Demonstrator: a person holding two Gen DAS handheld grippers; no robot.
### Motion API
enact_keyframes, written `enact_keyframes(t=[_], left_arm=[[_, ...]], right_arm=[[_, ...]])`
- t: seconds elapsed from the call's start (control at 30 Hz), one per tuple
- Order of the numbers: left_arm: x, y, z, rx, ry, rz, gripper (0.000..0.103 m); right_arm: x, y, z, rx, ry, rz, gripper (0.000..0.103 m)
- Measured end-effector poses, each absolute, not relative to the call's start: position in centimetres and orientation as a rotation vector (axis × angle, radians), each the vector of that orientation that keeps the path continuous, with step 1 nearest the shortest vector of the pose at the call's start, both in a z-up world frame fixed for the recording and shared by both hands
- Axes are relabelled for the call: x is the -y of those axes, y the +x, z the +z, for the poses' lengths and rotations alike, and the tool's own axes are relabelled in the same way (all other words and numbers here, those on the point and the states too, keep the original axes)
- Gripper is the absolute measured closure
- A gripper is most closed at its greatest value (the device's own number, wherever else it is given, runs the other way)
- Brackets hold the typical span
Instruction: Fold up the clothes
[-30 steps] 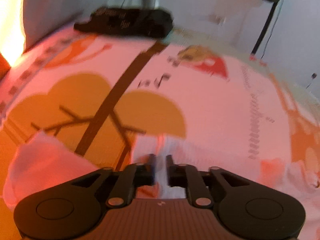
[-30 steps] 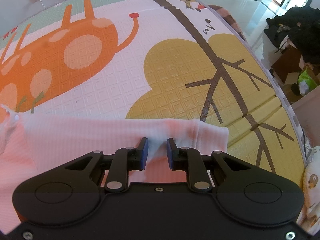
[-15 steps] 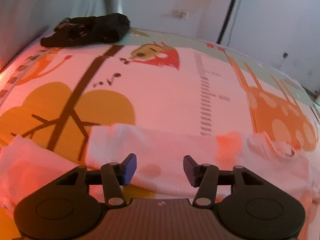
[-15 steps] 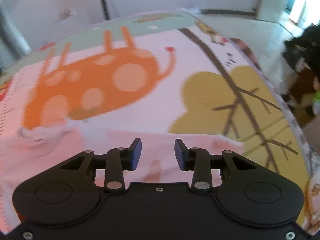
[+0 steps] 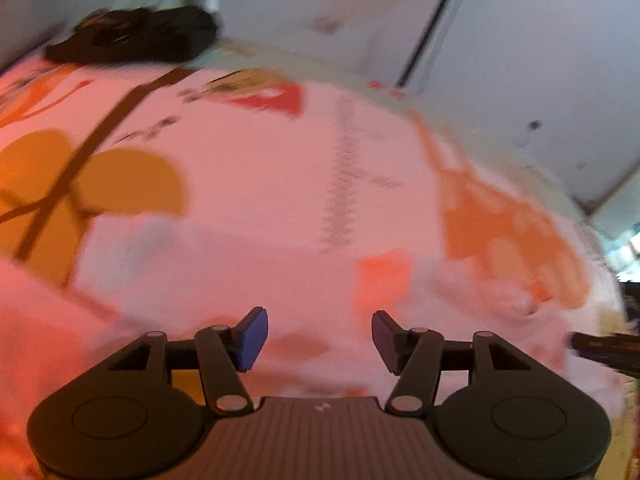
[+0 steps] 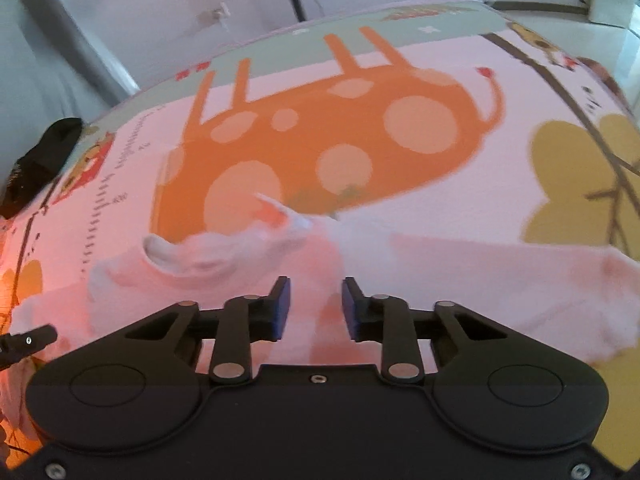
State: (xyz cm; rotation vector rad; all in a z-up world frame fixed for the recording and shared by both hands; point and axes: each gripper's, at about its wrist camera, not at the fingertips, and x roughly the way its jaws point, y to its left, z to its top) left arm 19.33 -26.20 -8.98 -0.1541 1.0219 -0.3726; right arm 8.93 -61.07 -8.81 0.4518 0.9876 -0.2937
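Your left gripper is opening, your right gripper is closing on nothing, and the pink shirt is lying sideways, its blurry collar maybe pointing left.

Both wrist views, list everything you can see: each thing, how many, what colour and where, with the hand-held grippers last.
play mat: one, pink with an orange spotted animal, yellow trees and a green border, covering the floor.
garment: one, pale pink, spread flat across the near part of the mat, neck opening left of centre in the right wrist view.
dark clothes: one black heap, far left edge of the mat.
stand pole: one, black, against the white wall behind the mat.
left hand-held gripper: one, black with blue pads, jaws opening above the garment, nothing between them.
right hand-held gripper: one, black with blue pads, jaws closing above the garment, nothing gripped.
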Motion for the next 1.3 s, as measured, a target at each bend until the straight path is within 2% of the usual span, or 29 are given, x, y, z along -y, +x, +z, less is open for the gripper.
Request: enact_keyframes(t=[0.1,0.37,0.43,0.83,0.97,1.0,1.3], left_arm=[[29.2,20.4,-8.8,-1.026,-0.145,-0.432,0.04],[34.4,22.7,-10.9,-1.039,-0.113,-0.452,0.042],[34.9,23.2,-11.3,-1.026,-0.1,-0.434,0.043],[35.3,26.2,-10.8,-0.999,-0.035,-0.348,0.043],[33.8,26.0,-9.5,-1.004,-0.137,-0.36,0.043],[33.3,25.9,-9.1,-0.999,-0.16,-0.366,0.043],[33.0,20.7,-6.3,-0.953,-0.009,-0.49,0.041]], right_arm=[[60.6,10.8,-9.6,-0.999,0.465,-0.274,0.091],[61.1,13.5,-12.1,-1.009,0.514,-0.269,0.092],[61.5,13.8,-12.2,-0.997,0.522,-0.275,0.094],[63.5,15.4,-12.5,-0.951,0.547,-0.311,0.095],[63.6,14.7,-11.6,-0.927,0.56,-0.294,0.092],[63.5,14.3,-11.0,-0.915,0.552,-0.285,0.089],[61.3,9.3,-7.3,-0.914,0.492,-0.186,0.088]])
